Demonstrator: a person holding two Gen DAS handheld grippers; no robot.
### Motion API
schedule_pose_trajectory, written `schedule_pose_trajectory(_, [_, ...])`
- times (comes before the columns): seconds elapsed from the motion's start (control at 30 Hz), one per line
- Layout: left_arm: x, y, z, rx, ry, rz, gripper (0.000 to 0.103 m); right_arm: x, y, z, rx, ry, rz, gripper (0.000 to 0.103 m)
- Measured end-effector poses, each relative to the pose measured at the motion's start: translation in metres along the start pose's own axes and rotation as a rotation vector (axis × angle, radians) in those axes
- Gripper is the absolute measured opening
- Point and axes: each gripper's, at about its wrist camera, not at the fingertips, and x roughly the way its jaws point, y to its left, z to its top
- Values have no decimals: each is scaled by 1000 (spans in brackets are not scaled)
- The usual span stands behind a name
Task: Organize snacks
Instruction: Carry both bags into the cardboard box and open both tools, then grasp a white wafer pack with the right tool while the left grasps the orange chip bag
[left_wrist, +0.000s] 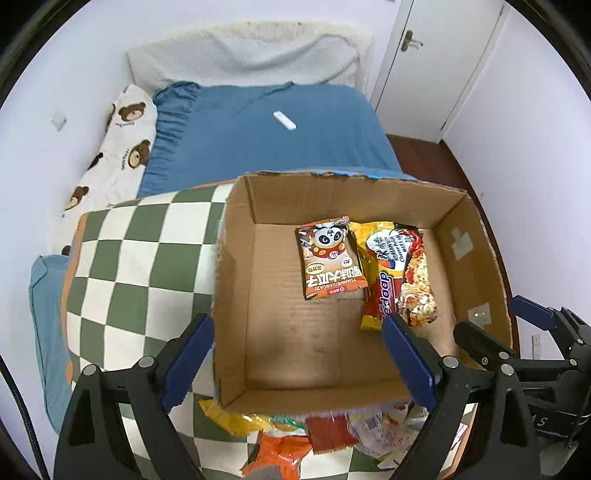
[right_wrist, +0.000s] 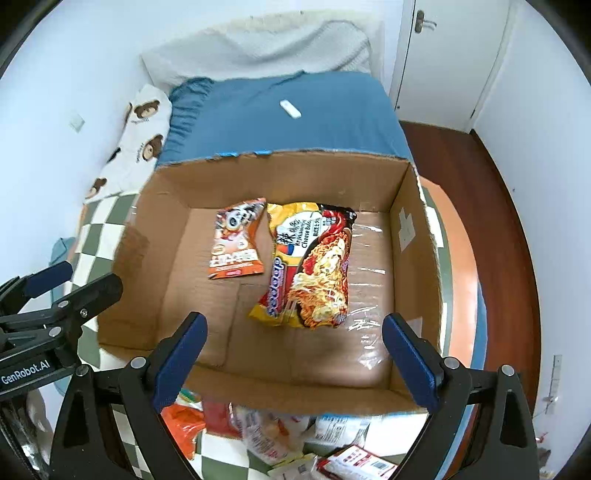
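Note:
An open cardboard box (left_wrist: 332, 199) (right_wrist: 280, 177) sits on a green-and-white checkered cover. On its floor lie an orange panda snack packet (left_wrist: 330, 258) (right_wrist: 236, 243) and, touching its right side, a yellow-red instant noodle packet (left_wrist: 399, 273) (right_wrist: 314, 266). A pile of loose snack packets (left_wrist: 314, 435) (right_wrist: 258, 424) lies in front of the box's near wall. My left gripper (left_wrist: 297, 362) (right_wrist: 79, 282) hovers over the box's near left corner, open and holding nothing. Above the near wall, my right gripper (right_wrist: 293, 362) (left_wrist: 506, 325) also stands open and holds nothing.
Behind the box is a bed with a blue sheet (left_wrist: 266, 140), with a white remote (left_wrist: 284, 120) on it. A bear-print pillow (left_wrist: 122, 147) lies at the left by the wall. A white door (left_wrist: 436, 62) and dark wood floor (right_wrist: 491, 192) are at the right.

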Motion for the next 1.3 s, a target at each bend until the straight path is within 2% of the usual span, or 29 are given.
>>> schedule_pose_trajectory(0.2, [-38, 0, -23, -4, -68, -5, 93, -44, 2, -25, 23, -80, 24, 98])
schedule_pose_trajectory(0.37, [-46, 1, -58, -1, -61, 4, 93, -64, 1, -63, 45, -96, 59, 98])
schedule_pose_trajectory(0.5, [-27, 5, -102, 23, 3, 54, 93, -49, 1, -105, 40, -54, 41, 98])
schedule_pose_trajectory(0.73, [54, 17, -185, 111, 248, 168, 93, 1, -2, -173, 0, 63, -5, 97])
schedule_pose_trajectory(0.9, [93, 18, -213, 139, 332, 195, 93, 37, -18, -217, -51, 183, -35, 97])
schedule_pose_trajectory(0.93, [97, 16, -215, 143, 338, 200, 93, 46, -21, -226, -71, 210, -45, 95])
schedule_pose_trajectory(1.0, [105, 14, -219, 149, 348, 205, 93, 62, -24, -237, -102, 249, -54, 84])
schedule_pose_trajectory(1.07, [112, 11, -221, 155, 353, 205, 93, 80, -27, -249, -123, 293, -75, 64])
schedule_pose_trajectory(1.2, [120, 5, -224, 158, 366, 206, 93, 92, -33, -264, -27, 317, -71, 62])
schedule_pose_trajectory(1.3, [125, 0, -223, 140, 377, 189, 92, 95, -42, -272, 135, 341, 17, 62])
